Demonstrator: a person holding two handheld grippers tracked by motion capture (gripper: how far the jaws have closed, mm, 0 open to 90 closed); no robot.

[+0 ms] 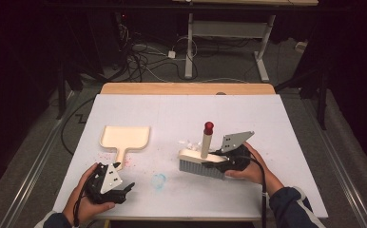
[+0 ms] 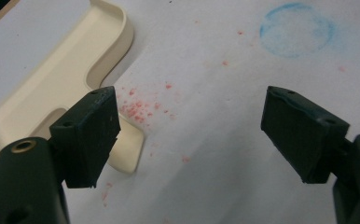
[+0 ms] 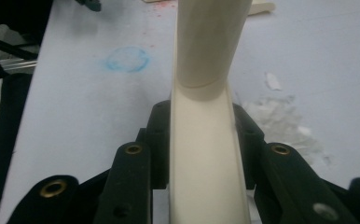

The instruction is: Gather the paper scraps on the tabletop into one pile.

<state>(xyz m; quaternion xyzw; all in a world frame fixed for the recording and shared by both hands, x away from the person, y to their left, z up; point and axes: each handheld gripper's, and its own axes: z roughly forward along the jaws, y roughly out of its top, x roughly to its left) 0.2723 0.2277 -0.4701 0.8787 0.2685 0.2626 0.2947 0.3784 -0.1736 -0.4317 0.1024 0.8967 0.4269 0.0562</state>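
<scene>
Two handheld black two-jaw grippers over a white matte board on the bench (image 1: 124, 102). Left gripper (image 1: 116, 187) sits near the front-left corner, jaws spread wide with bare board between them; the left gripper view shows flat, squared-off, dull pads (image 2: 92, 135). Right gripper (image 1: 219, 164) is toward the front-right, jaws clamped on the flat cream plastic head of a hand brush (image 1: 203, 156). Brush has grey bristles touching the board, a round cream handle standing up and a red cap on top. In the right gripper view the brush (image 3: 206, 154) fills the gap between the jaws and its top is cut off by the frame edge.

Cream plastic dustpan (image 1: 124, 137), shallow tray with raised rim and short flat handle, lies flat left of centre, handle end just beside the left gripper. Left jaw hides part of that handle in the left gripper view.

Fine pink crumbs (image 2: 138, 109) scattered beside the dustpan handle. Smudged blue chalky ring (image 1: 159, 180) near the front edge, mid-board. White flaky shreds (image 3: 280, 121) just behind the brush, hard to make out.
</scene>
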